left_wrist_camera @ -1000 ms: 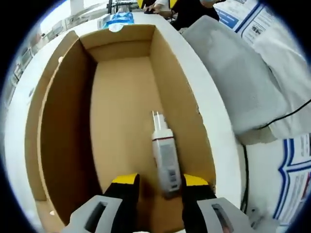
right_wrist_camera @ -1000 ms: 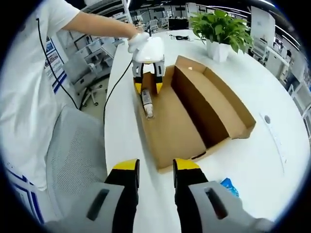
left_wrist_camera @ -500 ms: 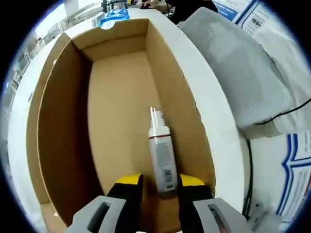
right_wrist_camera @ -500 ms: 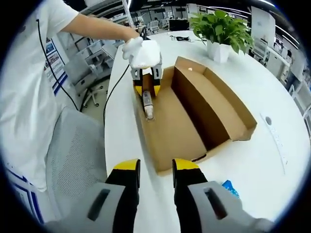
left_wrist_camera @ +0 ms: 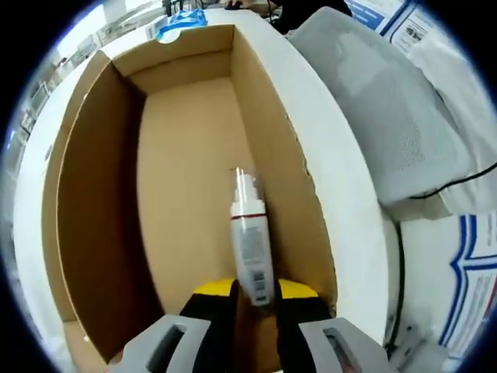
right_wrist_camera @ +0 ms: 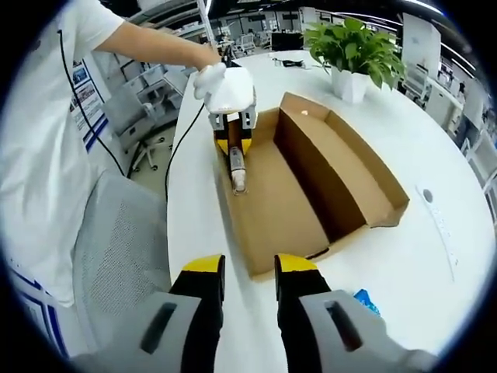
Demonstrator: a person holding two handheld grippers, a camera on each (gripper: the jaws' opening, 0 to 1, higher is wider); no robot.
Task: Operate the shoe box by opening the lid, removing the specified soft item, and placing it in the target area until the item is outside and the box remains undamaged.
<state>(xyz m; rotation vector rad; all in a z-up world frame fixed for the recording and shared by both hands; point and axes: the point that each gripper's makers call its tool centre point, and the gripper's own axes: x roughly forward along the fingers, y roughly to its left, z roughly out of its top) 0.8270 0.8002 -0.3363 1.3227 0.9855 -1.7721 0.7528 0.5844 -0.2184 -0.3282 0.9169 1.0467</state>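
Open cardboard shoe box [left_wrist_camera: 93, 194]: a white tube [left_wrist_camera: 251, 247] lies lengthwise on its floor, cap pointing away from the left gripper [left_wrist_camera: 254, 295], whose jaws pinch its base. Right gripper [right_wrist_camera: 247, 273] hangs spread beyond the box's end.

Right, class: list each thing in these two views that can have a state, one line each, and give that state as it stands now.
Box: open, lid folded out flat on the table, walls whole.
Bottle: lying inside the box, its end between the left tongs.
Left tongs: shut on the bottle.
Right tongs: open, empty, above the table near the box corner.
Plant: upright in its white pot.
Chair: empty, beside the table.
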